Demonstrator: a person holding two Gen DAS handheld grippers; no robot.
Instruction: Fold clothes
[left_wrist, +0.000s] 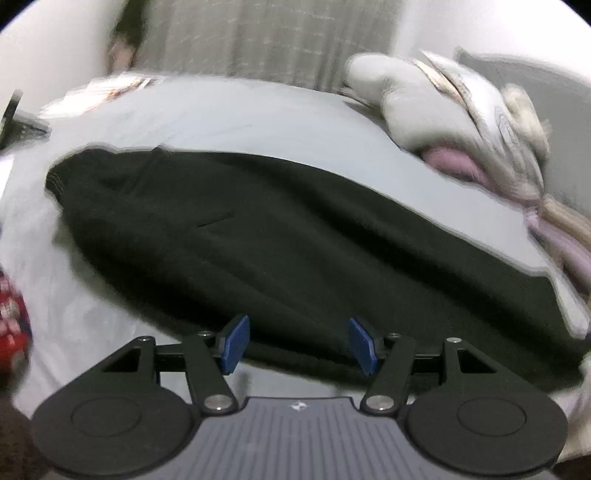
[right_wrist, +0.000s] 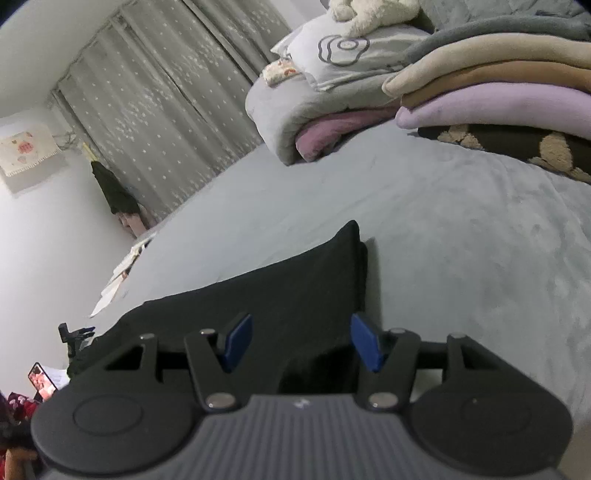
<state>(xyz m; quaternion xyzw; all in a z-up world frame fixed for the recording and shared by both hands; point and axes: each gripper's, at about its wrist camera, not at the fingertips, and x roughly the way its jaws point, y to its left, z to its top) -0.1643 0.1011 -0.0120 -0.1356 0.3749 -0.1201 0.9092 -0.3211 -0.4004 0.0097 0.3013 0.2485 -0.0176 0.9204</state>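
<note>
Black knit garment (left_wrist: 295, 240), laid flat on a grey bedsheet (left_wrist: 229, 114), spread ahead of both tongs and running wide across the left wrist view; a ribbed cuff or hem shows at its far left end. Left tongs (left_wrist: 299, 343): blue pads (left_wrist: 234, 341) apart, released, nothing between them, hanging over the near edge of the garment. Right tongs (right_wrist: 301, 341): blue pads (right_wrist: 365, 345) likewise apart, released, empty, poised above the garment (right_wrist: 280, 291), whose squared corner lies just ahead and slightly right of them. Bedsheet (right_wrist: 461, 240) bare beyond and right of that corner. Far right of the right tongs: stack of folded blankets (right_wrist: 498, 96) in grey, beige, tan and lilac, on a dark patterned piece. Ahead and right: a rolled grey quilt (right_wrist: 280, 107) with a pillow (right_wrist: 343, 51) on it. Far ahead-left: a grey curtain (right_wrist: 166, 103). Low left of the right tongs: a lit phone (right_wrist: 42, 380). Left wrist view blurred.
</note>
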